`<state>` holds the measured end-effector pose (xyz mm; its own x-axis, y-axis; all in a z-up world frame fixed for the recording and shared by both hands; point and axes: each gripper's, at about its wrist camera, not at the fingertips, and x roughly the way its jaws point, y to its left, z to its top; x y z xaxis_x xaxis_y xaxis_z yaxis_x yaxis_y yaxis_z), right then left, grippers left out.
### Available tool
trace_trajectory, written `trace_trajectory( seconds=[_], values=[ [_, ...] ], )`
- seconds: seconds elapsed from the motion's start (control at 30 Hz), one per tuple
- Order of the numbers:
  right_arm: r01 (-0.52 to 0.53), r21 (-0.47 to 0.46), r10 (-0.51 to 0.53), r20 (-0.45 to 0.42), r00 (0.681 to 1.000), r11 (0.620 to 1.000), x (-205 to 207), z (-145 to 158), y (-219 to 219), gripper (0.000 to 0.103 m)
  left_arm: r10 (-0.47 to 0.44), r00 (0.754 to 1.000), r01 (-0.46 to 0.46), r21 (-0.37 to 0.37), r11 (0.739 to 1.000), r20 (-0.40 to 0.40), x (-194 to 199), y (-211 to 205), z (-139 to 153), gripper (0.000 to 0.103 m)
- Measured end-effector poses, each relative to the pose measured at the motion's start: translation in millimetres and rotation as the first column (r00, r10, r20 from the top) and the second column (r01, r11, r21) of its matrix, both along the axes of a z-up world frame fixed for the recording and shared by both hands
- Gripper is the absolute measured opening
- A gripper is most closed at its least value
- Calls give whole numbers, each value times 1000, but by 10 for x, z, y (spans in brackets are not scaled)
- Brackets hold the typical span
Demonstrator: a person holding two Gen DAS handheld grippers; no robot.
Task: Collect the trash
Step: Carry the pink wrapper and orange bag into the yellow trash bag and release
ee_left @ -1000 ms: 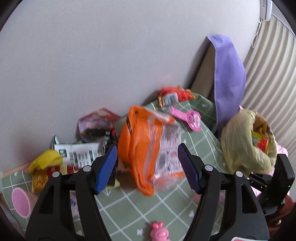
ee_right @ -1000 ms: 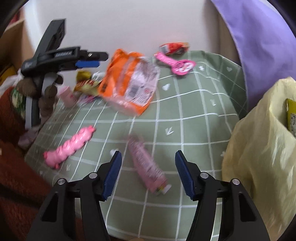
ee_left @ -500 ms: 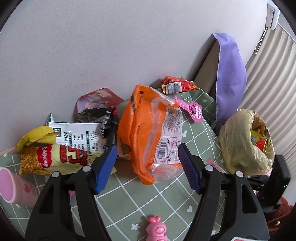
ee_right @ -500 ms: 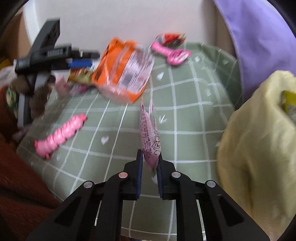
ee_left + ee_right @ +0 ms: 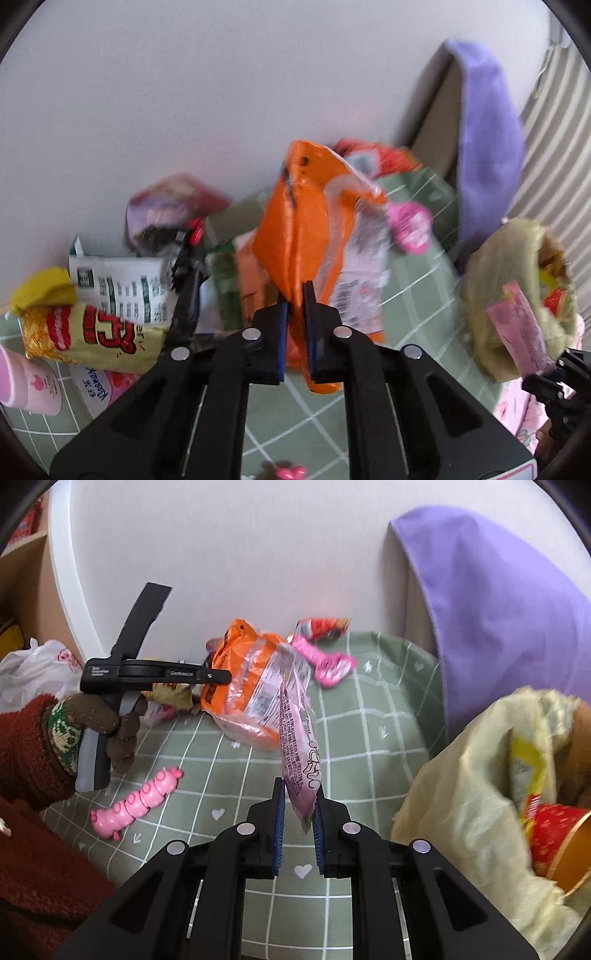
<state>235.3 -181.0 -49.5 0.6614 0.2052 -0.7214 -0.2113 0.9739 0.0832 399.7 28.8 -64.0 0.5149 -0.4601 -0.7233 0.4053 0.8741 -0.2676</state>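
An orange snack bag (image 5: 306, 221) with a clear printed panel stands crumpled on the green checked mat (image 5: 369, 738), its lower edge pinched between blue-padded fingers (image 5: 282, 332). A slim pink wrapper (image 5: 299, 753) with dark print hangs upright above the mat, its bottom end clamped. Against the wall lie a red packet (image 5: 325, 626), a purplish pouch (image 5: 173, 206), a white printed pack (image 5: 122, 288) and a yellow noodle packet (image 5: 92, 338). At the right, a pale yellow bag (image 5: 461, 794) gapes open, holding red and yellow wrappers.
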Motion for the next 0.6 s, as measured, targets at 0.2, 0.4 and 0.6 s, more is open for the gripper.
trace_trajectory(
  seconds=[0.2, 0.4, 0.6],
  values=[
    [123, 6, -122, 124, 985, 992, -197, 508, -320, 15, -54, 985, 73, -111, 991, 163, -231, -129, 828, 6],
    [284, -52, -256, 304, 918, 957, -527, 1172, -809, 15, -202, 933, 266, -193, 944, 298, -410, -589, 1624, 6],
    [463, -88, -403, 371, 837, 882, -824, 1438, -1348, 15, -426, 860, 481, -172, 859, 280, -553, -1399, 1761, 6]
  ],
)
